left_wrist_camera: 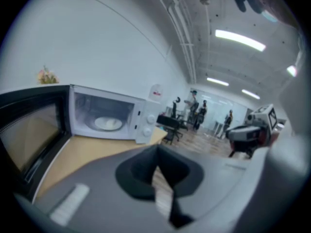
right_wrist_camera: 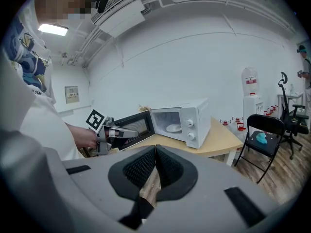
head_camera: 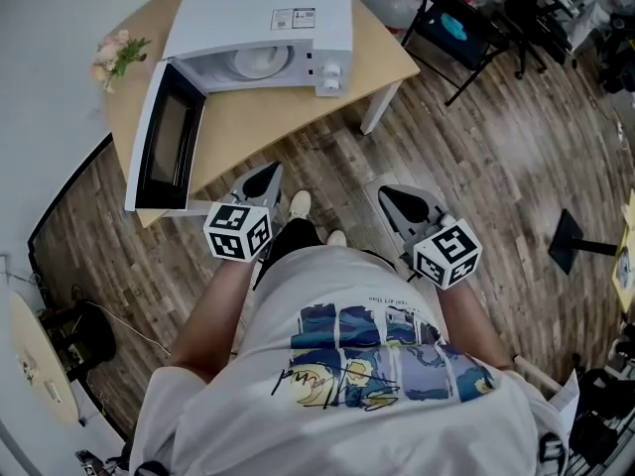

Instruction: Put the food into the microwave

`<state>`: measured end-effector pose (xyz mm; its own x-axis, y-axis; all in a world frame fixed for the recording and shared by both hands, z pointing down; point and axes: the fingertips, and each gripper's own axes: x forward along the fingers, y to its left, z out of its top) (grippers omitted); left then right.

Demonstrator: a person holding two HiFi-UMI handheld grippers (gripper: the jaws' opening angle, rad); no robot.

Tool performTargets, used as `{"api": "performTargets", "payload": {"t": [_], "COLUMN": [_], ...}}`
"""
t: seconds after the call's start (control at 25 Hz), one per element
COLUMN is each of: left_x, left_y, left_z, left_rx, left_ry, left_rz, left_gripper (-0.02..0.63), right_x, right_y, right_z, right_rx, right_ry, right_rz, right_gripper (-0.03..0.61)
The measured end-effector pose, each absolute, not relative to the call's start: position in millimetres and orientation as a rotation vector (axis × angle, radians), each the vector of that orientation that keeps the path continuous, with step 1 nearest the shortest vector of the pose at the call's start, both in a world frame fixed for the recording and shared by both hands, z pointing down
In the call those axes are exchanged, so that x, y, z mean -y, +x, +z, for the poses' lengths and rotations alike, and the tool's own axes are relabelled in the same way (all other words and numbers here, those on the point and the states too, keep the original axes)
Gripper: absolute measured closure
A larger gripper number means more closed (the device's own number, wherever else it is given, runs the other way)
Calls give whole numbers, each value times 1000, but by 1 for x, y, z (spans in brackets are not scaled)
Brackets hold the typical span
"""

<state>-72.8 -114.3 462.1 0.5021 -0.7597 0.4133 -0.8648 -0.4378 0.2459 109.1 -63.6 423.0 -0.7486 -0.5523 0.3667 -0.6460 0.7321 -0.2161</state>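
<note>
**Plainly, the food sat inside the microwave, and both your grippers were shut and empty**

So, you stood at the corner of the surface (head_camera: 268, 117) with the white microwave (head_camera: 263, 28) ahead of you. Its door (head_camera: 164, 152) was swung wide open to your left. The food (left_wrist_camera: 108, 124) lay pale on a white plate (head_camera: 260, 62) in the middle of the cavity; it was too small to tell more.

Your left hand-held gripper (head_camera: 266, 174) hung over the floor (head_camera: 476, 147) just short of the surface edge, near the open door. Its jaws were pressed together with nothing between them. Your right hand-held gripper (head_camera: 407, 204) was beside it, further from the surface, and its ribbed pads (right_wrist_camera: 146, 166) met, also holding nothing.

Flowers (head_camera: 117, 56) stood at the far left of the surface. A black chair (head_camera: 451, 28) stood on the floor beyond its right end.
</note>
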Motion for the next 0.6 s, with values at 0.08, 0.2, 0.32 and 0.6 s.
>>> {"api": "performTargets", "payload": {"t": [0.08, 0.2, 0.32, 0.6], "left_x": [113, 110, 109, 108], "left_y": [-72, -71, -72, -77], "left_z": [461, 459, 458, 459], "left_rx": [1345, 1345, 1348, 1364], "left_ry": [2330, 2343, 2353, 2346], "left_rz": [343, 353, 362, 359], "left_gripper": [606, 606, 606, 606], "right_x": [63, 62, 61, 61], "right_y": [109, 107, 105, 101], "right_z": [422, 421, 421, 417], "right_rx": [2659, 2661, 2663, 2679], "right_ry": [935, 929, 923, 918], "right_rz": [477, 471, 464, 453], "right_gripper": [571, 571, 571, 571]}}
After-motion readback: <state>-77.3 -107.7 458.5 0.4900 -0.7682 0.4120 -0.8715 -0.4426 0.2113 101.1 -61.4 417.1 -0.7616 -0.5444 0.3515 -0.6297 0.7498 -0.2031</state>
